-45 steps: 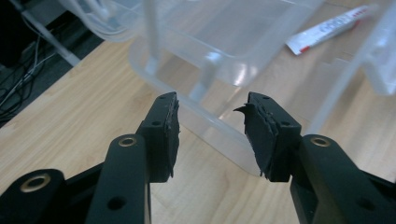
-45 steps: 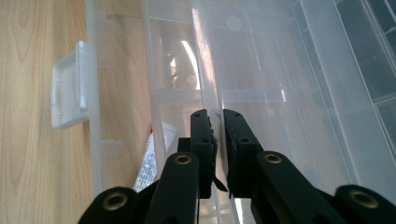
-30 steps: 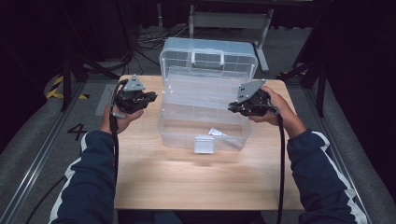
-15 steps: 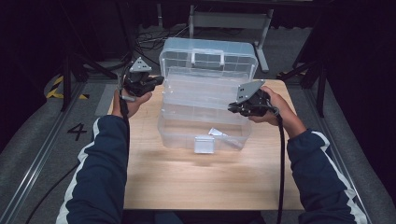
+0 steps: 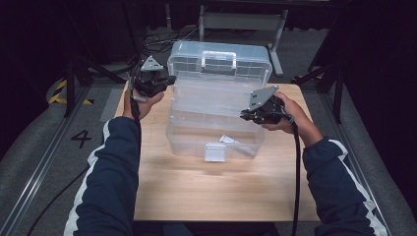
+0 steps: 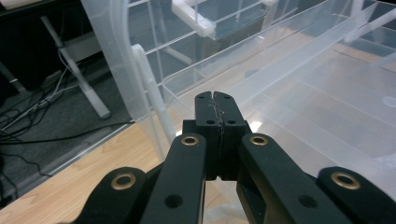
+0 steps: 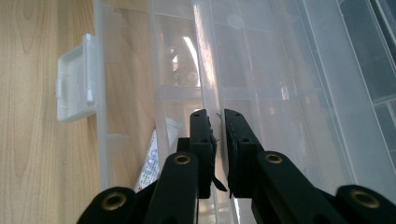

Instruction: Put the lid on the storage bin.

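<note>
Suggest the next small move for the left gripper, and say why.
Probably open the left gripper and bring it onto the near edge of the box. Its jaws are shut on nothing beside the box's left rear corner, while the right gripper has its jaws astride a clear plastic edge on the other side.

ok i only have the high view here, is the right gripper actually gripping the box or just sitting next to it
observer: Gripping. In the right gripper view, the right gripper has its jaws nearly closed on a thin clear tray edge that runs up between them.
operator: and the left one, holding anything
observer: No. In its own view the left gripper is shut with nothing between the jaws, near the raised lid.
operator: whats the white scrap inside
observer: A printed paper leaflet, lying low in the box by its front wall.
</note>
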The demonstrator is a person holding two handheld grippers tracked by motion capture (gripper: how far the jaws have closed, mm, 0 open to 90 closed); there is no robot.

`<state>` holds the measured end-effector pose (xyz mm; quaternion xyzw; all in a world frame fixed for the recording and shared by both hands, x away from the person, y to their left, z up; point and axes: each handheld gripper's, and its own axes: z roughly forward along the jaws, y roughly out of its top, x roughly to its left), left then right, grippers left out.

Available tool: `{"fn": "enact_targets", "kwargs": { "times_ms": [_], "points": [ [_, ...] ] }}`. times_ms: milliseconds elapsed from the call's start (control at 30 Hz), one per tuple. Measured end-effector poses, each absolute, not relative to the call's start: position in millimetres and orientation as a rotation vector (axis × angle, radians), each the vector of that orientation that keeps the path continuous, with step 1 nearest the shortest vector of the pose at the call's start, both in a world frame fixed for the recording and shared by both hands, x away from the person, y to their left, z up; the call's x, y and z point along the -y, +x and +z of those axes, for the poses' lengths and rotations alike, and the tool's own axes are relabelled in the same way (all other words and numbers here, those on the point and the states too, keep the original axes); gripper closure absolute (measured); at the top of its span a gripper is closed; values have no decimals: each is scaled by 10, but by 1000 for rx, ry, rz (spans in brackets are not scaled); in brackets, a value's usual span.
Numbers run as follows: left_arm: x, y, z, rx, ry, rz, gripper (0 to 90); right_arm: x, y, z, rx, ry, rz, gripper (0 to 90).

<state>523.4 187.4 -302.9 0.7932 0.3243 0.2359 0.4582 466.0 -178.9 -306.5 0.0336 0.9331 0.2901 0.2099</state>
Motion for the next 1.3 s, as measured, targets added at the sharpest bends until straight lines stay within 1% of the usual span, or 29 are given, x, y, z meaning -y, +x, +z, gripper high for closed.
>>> {"fn": "enact_targets", "kwargs": {
  "times_ms": [533,1300],
  "points": [
    [-1917,5239,-3039,-821,1944,583,900,1788,4606,-3095,-2595,86,790,834],
    [-1956,5202,-2983,-796,1918,557,900,1803,4563,-3135,-2584,83,796,820]
  ]
}}
